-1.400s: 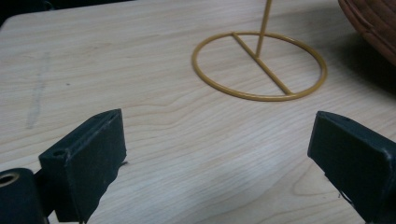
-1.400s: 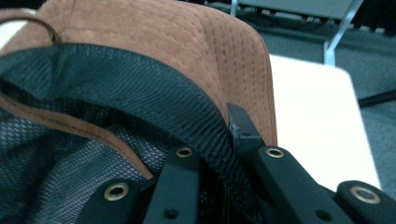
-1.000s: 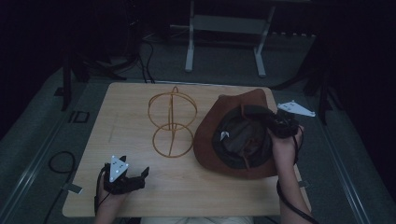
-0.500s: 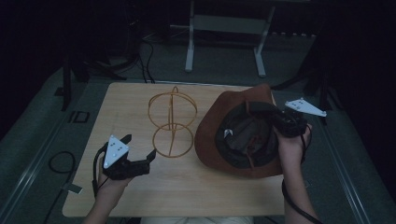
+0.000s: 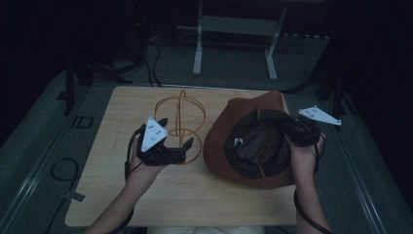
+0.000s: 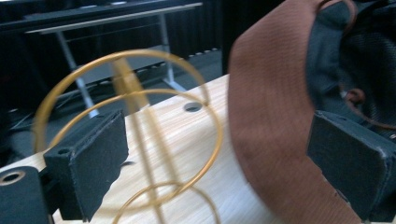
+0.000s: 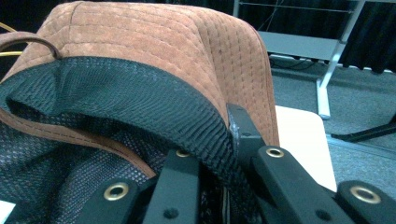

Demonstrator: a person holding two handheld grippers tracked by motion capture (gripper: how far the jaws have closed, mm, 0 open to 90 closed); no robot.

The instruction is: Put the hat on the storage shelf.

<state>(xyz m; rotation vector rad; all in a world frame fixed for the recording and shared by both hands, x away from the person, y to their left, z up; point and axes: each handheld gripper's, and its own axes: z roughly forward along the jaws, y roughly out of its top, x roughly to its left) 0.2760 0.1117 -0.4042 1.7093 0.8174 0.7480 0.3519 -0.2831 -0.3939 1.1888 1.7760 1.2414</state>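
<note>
Brown suede hat [image 5: 221, 146], mesh-lined, beside wire stand [image 5: 180, 122]

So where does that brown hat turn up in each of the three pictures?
High view: the brown hat lies brim-up at the right of the table, its band pinched by the right claw.
Left gripper view: its brim fills the right half, beside the wire stand.
Right gripper view: it fills the upper left, its black mesh band between the jaws.
Shared landmark: the wire stand, left of the hat.
</note>
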